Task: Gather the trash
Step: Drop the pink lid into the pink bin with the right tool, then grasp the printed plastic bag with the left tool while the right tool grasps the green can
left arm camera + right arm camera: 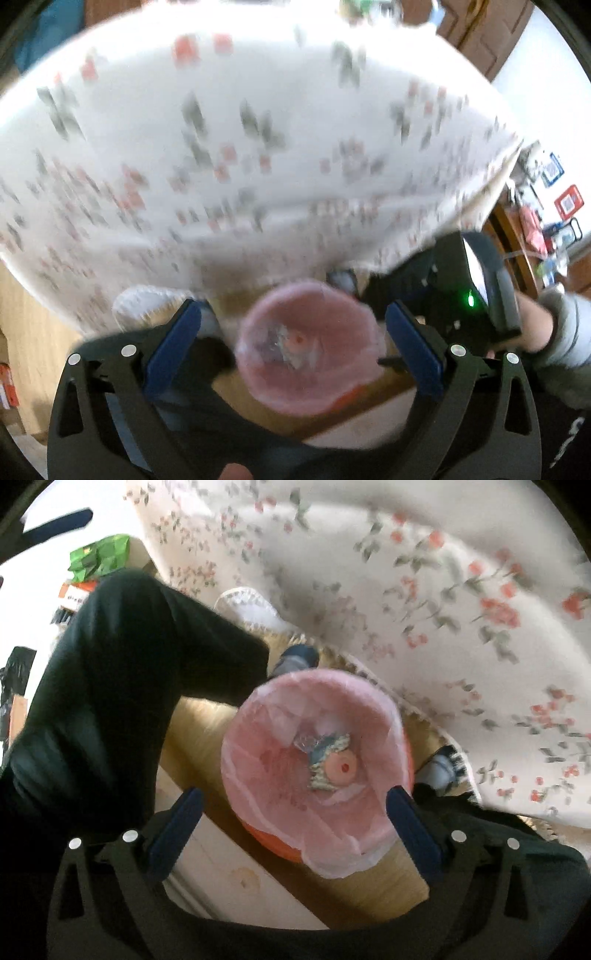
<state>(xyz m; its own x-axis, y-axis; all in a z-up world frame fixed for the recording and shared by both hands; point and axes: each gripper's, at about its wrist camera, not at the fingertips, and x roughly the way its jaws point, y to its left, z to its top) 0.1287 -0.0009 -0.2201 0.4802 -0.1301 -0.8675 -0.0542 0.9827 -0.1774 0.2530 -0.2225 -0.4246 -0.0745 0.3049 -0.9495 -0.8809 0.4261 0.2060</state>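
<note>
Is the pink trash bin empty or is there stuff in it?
Not empty. The pink-lined bin has a few scraps lying at the bottom; most of it is unfilled.

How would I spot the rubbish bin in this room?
Find the big table draped in a white cloth with red flowers. On the wooden floor beside it stands a small round orange bin. Its pink plastic liner, with scraps at the bottom, sets it apart.

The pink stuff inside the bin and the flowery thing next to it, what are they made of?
The pink liner looks like thin, see-through plastic film: it is crinkled and folds over the rim of the orange bin. The flowery cover looks like soft matte cloth, white with printed red flowers, draping in folds. Blur leaves the weave unclear.
</note>
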